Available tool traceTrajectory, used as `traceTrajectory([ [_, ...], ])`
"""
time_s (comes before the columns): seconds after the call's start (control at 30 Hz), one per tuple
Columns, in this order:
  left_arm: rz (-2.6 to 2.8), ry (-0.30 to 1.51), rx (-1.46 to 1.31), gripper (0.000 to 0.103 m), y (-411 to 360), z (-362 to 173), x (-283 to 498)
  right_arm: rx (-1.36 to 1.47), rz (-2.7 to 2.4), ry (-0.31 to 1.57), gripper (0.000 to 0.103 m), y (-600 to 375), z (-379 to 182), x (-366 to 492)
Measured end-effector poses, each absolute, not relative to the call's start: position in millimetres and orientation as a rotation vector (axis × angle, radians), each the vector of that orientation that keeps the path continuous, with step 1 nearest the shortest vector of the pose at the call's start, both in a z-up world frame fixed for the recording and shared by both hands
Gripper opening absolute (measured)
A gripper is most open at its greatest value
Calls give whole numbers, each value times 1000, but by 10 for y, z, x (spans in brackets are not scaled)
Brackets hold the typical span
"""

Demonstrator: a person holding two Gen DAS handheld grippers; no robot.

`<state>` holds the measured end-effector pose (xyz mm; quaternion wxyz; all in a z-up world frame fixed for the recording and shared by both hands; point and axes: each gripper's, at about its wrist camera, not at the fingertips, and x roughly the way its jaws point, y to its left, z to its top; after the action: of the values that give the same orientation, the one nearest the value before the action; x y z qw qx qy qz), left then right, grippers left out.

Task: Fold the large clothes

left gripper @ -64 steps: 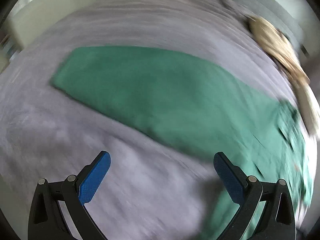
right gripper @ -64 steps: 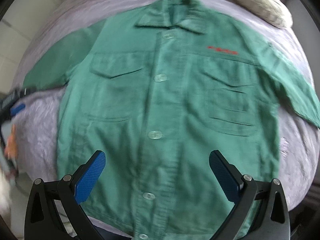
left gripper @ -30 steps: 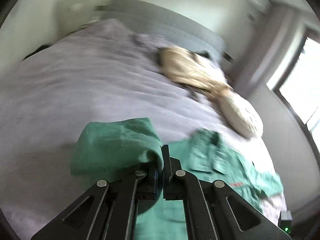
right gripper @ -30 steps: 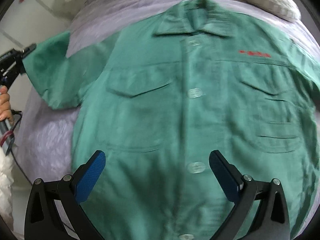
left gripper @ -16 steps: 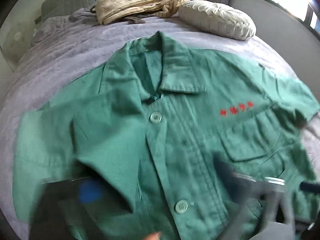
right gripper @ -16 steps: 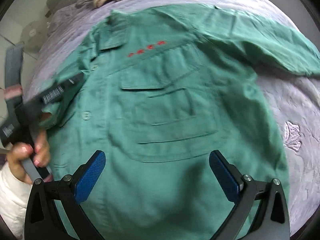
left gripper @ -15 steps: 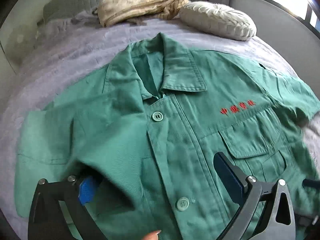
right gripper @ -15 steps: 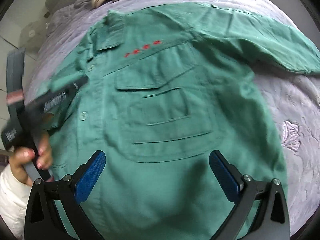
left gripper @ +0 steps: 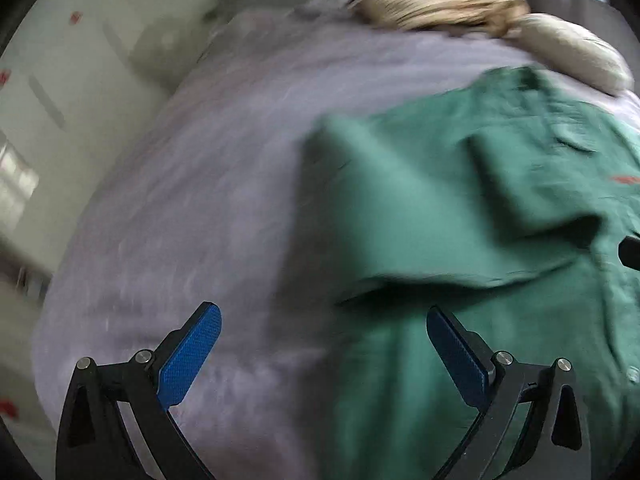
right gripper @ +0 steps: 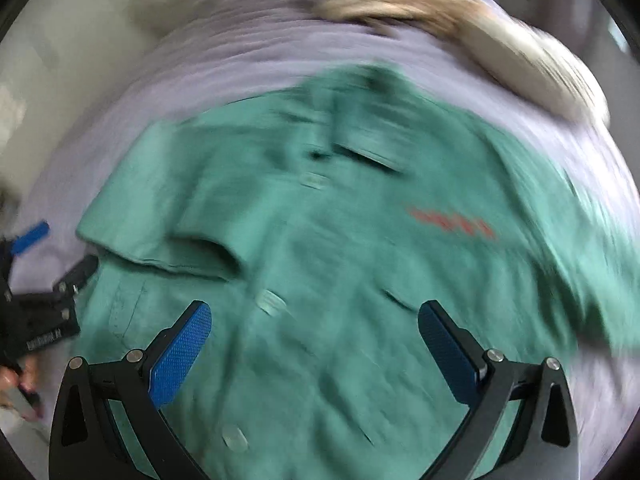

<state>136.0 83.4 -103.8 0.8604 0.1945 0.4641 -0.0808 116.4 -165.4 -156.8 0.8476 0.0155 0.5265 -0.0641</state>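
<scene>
On the lilac bed, the sleeve now lies folded, left tool wide.

Lilac bedspread; beige bundle beside a pale cushion at the headboard.

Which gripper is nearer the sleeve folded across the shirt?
Left. The left gripper sits beside the folded sleeve; the right gripper hangs over the shirt front.

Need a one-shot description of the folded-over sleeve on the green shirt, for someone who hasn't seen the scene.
Start at the lavender bedspread, then the green button-up shirt spread on it. The folded sleeve lies doubled over the chest on the side away from the red lettering; the other sleeve is not folded in.
</scene>
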Motion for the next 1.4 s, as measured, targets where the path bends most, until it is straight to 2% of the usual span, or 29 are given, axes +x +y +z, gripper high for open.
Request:
traceTrajectory([
  [0.13, -116, 963, 352, 103, 906, -1188, 1560, -309, -181, 1069, 102, -1157, -1832, 1590],
  [0.17, -101, 946, 359, 103, 878, -1232, 1605, -397, -218, 1059, 97, -1095, -1920, 1711],
  [0.2, -72, 933, 373, 103, 879, -1284, 1650, -485, -264, 1052, 86, -1065, -2009, 1833],
  [0.23, -44, 928, 380, 103, 886, -1322, 1682, -480, -264, 1055, 27, -1106, -1995, 1857],
  [0.27, -19, 930, 364, 103, 956, -1350, 1727, -348, -242, 1074, 5, -1271, -1915, 1908],
  [0.3, -13, 938, 341, 103, 1018, -1367, 1756, -218, -246, 1057, 4, -1458, -1804, 1877],
  [0.4, -44, 950, 278, 103, 1151, -1394, 1826, 261, -241, 944, 4, -2205, -1509, 1579],
  [0.5, -55, 915, 353, 103, 1069, -1433, 1817, 626, -225, 923, 6, -2719, -1712, 1286],
  [0.63, -74, 922, 353, 103, 1119, -1425, 1848, 1036, -219, 894, 22, -3144, -2217, 1003],
  [0.7, -98, 938, 343, 103, 1200, -1376, 1853, 1277, -218, 771, 24, -3305, -2386, 746],
  [0.77, -171, 974, 360, 103, 1224, -1298, 1844, 1411, -232, 680, 34, -3381, -2450, 545],
  [0.8, -209, 990, 370, 103, 1252, -1255, 1821, 1456, -238, 656, 37, -3399, -2448, 457],
  [0.83, -245, 1001, 376, 103, 1279, -1204, 1791, 1470, -239, 650, 45, -3397, -2425, 409],
  [0.87, -295, 1022, 379, 103, 1321, -1113, 1736, 1465, -240, 659, 59, -3370, -2377, 363],
  [0.93, -344, 1050, 373, 103, 1389, -977, 1675, 1419, -223, 693, 66, -3223, -2247, 295],
  [1.13, -414, 1097, 248, 103, 1435, -760, 2126, 1380, -70, 762, 66, -2627, -2111, 251],
  [1.3, -463, 1169, 164, 103, 983, -1139, 2902, 1375, 200, 944, 67, -1510, -2378, 951],
  [1.4, -451, 1218, 150, 103, 749, -1369, 3145, 1396, 278, 975, 66, -1052, -2551, 1372],
])
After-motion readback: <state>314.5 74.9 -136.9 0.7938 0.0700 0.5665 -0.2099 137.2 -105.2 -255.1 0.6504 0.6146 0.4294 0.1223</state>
